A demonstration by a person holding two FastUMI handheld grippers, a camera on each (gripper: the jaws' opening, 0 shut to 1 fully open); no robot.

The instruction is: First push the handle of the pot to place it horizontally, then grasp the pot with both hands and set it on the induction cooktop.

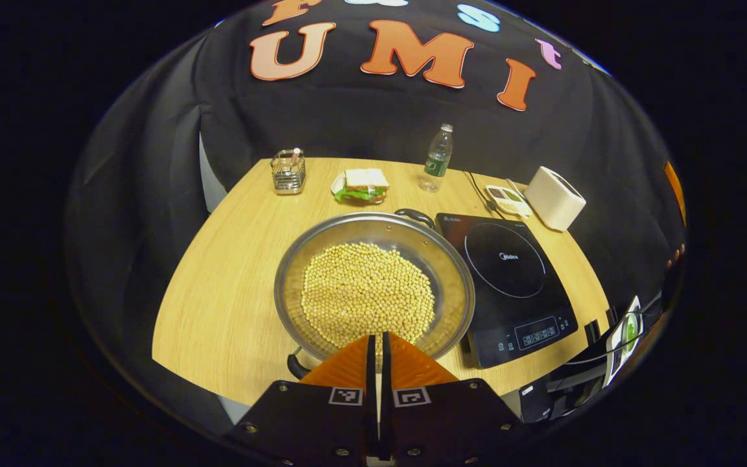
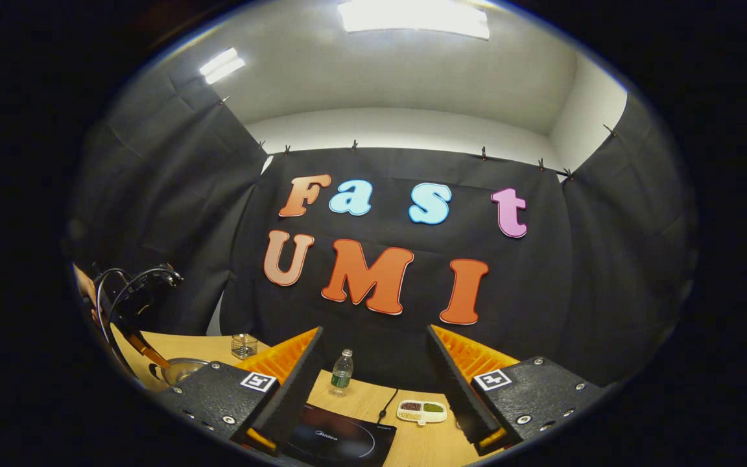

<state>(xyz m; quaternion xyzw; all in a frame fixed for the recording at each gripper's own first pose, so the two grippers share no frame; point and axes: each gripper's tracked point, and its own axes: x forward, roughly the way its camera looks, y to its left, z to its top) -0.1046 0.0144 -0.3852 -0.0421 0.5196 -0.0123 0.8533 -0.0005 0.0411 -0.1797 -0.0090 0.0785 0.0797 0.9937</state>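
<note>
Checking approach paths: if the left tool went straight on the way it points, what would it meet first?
Probably the pot: the shut left tool points at its near rim and the soybeans inside, though its height above them is unclear.

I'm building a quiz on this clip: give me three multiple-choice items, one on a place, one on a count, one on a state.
1. Where is the pot relative to the cooktop?
A on it B beside it, on the table C under it
2. How many bottles stand on the table?
A one B two C three
3. How is the right gripper?
A shut B shut on the bottle C open

Answers: 1 B, the pot sits on wood next to the cooktop. 2 A, a single bottle at the far edge. 3 C, its fingers stand wide apart.
</note>
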